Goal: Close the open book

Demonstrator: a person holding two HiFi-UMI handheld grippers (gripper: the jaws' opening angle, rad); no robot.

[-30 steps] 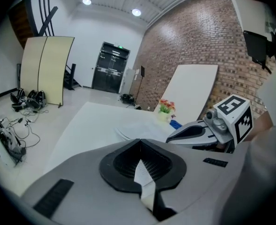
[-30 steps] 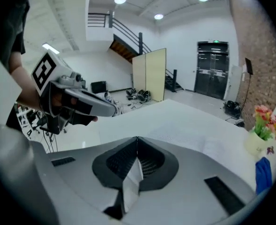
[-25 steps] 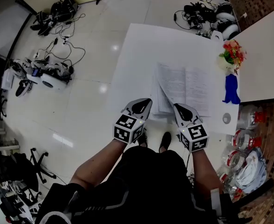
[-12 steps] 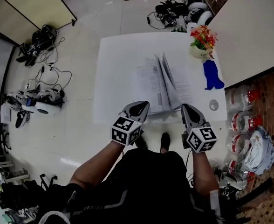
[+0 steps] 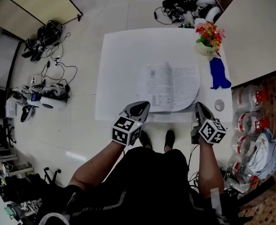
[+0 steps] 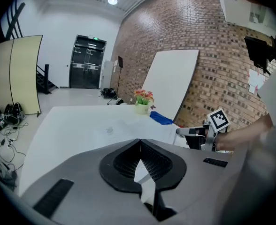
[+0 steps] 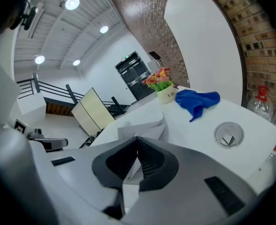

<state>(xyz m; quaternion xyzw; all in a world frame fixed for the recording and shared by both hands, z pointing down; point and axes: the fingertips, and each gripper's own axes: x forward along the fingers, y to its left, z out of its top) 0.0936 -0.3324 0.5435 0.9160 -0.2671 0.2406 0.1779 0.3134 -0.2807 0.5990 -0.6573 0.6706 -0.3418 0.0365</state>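
Note:
A book lies on the white table with printed pages facing up, its right edge curved. Whether it is fully closed I cannot tell. My left gripper hovers at the table's front edge, just left of the book's near corner, jaws shut and empty. My right gripper is at the front right, beside the book's near right corner, also shut with nothing in it. In the right gripper view, curled pages of the book rise just beyond the right gripper. From the left gripper, the book looks flat.
A pot of flowers, a blue cloth and a round disc sit along the table's right side. Water bottles stand on the floor at right. Cables and gear lie on the floor at left.
Pages that stood upright half a second ago now lie flat. My right gripper has swung right, away from the book's near edge. The left gripper has barely shifted.

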